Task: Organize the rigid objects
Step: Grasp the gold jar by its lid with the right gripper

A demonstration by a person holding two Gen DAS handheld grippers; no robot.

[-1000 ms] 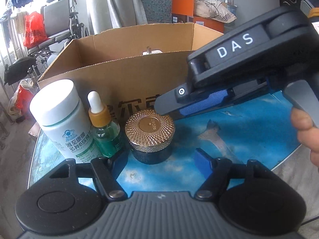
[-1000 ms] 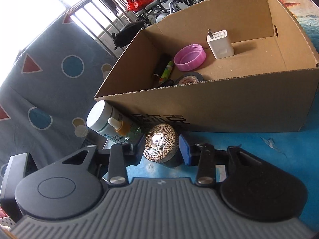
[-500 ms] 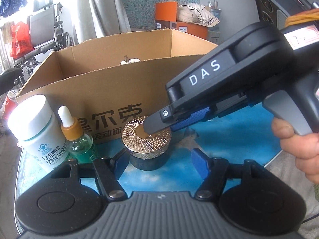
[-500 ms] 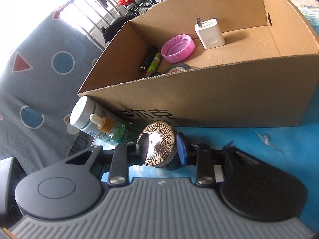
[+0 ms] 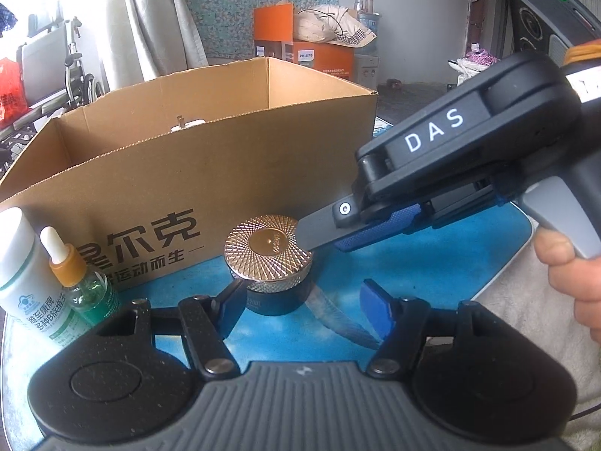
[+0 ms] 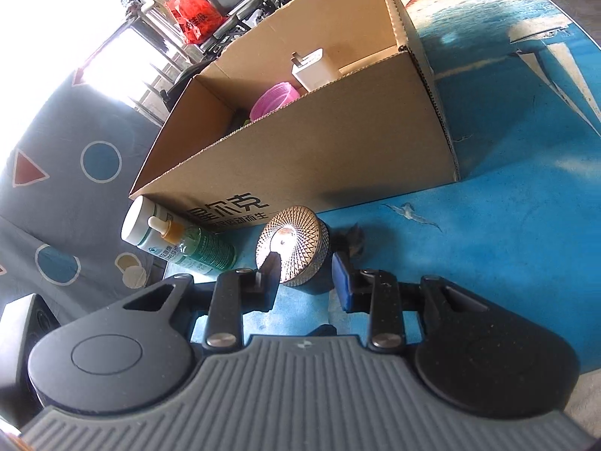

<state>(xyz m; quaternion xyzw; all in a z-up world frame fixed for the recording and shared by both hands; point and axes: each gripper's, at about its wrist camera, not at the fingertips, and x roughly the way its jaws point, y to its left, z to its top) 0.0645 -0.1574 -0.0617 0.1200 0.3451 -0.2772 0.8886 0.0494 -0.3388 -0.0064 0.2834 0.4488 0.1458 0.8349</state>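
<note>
Blue ocean-print covering spreads over the tabletop (image 5: 443, 274), and a cardboard box (image 5: 210, 173) stands on it towards the far side, with a curtain, a wheelchair and stacked cartons in the room behind. Inside the box the right wrist view shows a white charger (image 6: 311, 69) and a pink lid (image 6: 274, 97). Just in front of the box's near wall sits a small dark jar with a gold faceted lid (image 5: 268, 250). To its left a green dropper bottle (image 5: 80, 282) and a white supplement bottle (image 5: 26, 274) stand close together.

The step in hand looks like the pickup of the jar. The right claw (image 6: 306, 276) has its fingers on either side of the gold lid, narrowed close around it; one finger overlaps the rim, but whether both pads press cannot be told. The left claw (image 5: 300, 306) stands apart, low and near the jar, holding nothing.

The next move probably calls for a firm squeeze on the lid's ribbed edge. A straight lift would follow, high enough to clear the box wall. The left claw should keep clear.
</note>
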